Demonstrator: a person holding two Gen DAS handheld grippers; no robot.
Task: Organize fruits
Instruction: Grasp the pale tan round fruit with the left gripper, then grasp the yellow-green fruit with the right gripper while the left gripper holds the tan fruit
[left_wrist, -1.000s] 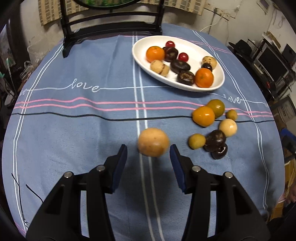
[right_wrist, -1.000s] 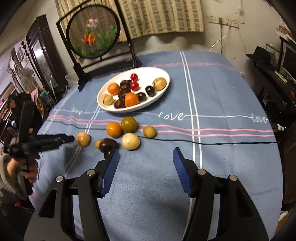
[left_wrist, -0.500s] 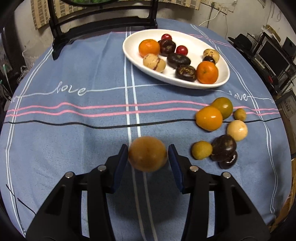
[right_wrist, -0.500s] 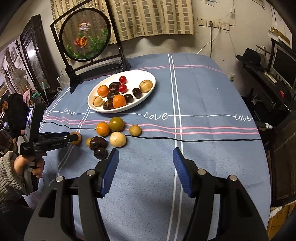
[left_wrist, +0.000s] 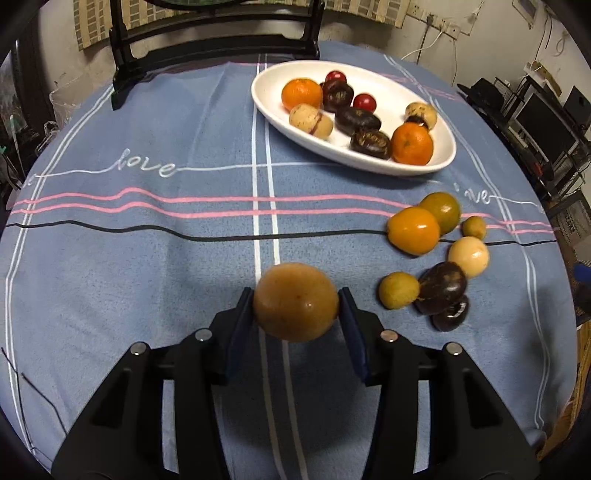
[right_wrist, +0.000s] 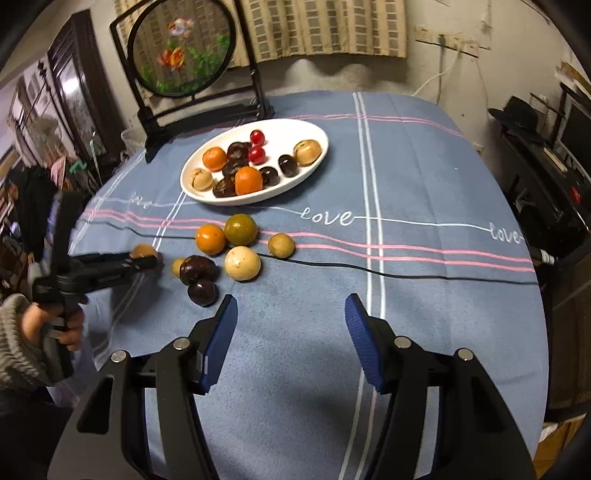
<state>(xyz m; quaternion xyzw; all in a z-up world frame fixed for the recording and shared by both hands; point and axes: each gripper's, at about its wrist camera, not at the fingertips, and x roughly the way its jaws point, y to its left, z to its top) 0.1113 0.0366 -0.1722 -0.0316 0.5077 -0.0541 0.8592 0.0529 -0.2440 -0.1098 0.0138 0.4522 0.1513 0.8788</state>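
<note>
Fruit sorting on a blue-clothed worktop (right_wrist: 424, 192) — one fruit gripped, seven loose, nine plated.

The left gripper (left_wrist: 295, 308) has its fingers closed on a round, matte tan fruit (left_wrist: 295, 302) above the cloth, left of the loose cluster. That cluster counts seven: one glossy orange (left_wrist: 413, 229), one green-orange, two small olive-yellow, one pale cream, two dark purple. The oval white plate (left_wrist: 273, 99) holds nine — two oranges, two red cherries, two tan, three dark. The right gripper (right_wrist: 291, 321) hangs with fingers wide apart, holding nothing.
</note>
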